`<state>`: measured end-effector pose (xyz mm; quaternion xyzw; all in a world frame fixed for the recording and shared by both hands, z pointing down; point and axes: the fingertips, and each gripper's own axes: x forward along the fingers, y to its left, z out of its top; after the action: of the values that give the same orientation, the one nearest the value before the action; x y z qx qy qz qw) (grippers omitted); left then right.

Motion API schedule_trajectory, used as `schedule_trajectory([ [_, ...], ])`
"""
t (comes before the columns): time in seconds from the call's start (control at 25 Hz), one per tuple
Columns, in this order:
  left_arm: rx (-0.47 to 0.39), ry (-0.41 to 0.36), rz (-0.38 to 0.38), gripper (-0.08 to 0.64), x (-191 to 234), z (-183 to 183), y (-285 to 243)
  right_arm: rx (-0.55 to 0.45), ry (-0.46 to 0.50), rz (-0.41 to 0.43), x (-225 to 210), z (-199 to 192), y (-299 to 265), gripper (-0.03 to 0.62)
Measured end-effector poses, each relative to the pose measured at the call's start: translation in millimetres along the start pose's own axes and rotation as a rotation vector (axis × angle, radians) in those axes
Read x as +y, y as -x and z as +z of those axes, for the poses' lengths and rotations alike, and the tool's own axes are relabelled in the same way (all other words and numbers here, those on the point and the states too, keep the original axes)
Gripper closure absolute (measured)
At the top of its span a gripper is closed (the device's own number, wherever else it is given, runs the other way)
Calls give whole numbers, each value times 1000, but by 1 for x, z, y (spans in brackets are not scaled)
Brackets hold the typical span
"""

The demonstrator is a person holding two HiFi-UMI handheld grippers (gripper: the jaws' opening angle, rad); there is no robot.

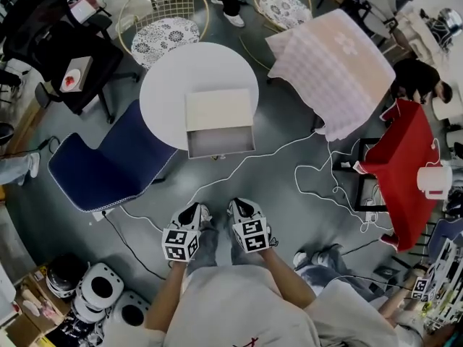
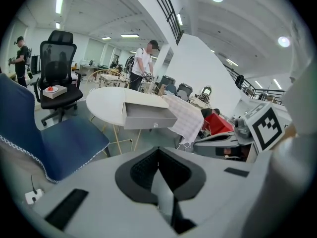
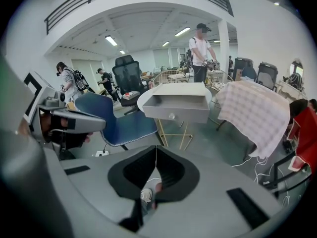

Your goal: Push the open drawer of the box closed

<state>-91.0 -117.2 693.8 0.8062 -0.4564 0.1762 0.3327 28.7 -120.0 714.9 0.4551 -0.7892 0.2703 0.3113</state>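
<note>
A cream box [image 1: 218, 109] sits on a round white table [image 1: 166, 78], its grey drawer [image 1: 221, 141] pulled open toward me past the table's edge. The drawer [image 2: 148, 118] shows a small knob on its front in the left gripper view, and the drawer [image 3: 179, 108] stands straight ahead in the right gripper view. My left gripper [image 1: 192, 213] and right gripper [image 1: 240, 208] hang side by side over the floor, well short of the table. Both are shut and hold nothing; the left gripper [image 2: 157, 148] and right gripper [image 3: 156, 148] show jaws meeting at the tips.
A blue chair [image 1: 108, 161] stands left of the table, wire chairs [image 1: 163, 16] behind it, a cloth-draped table [image 1: 336, 67] and a red cloth [image 1: 405, 165] to the right. White cables [image 1: 318, 179] trail over the floor. A black office chair [image 1: 51, 42] and people stand further off.
</note>
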Motion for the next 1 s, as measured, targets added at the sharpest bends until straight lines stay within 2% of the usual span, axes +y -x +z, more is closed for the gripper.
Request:
schedule_trajectory([
  [0.2, 18, 5, 1, 548, -2, -13, 0, 9, -13, 20, 1, -6, -6, 571],
  [0.24, 18, 6, 1, 548, -2, -16, 1, 10, -21, 30, 2, -8, -8, 548],
  [0.28, 16, 10, 1, 548, -3, -18, 2, 12, -28, 41, 4, -10, -11, 455],
  [0.32, 15, 16, 3, 547, -4, -19, 3, 13, -32, 48, 4, -10, -14, 410],
  [0.64, 12, 41, 9, 548, 1, -18, 1, 15, -19, 33, 2, 5, -42, 399],
  [1.0, 27, 70, 17, 548, 9, -20, 0, 28, -60, -17, -24, 30, -81, 399],
])
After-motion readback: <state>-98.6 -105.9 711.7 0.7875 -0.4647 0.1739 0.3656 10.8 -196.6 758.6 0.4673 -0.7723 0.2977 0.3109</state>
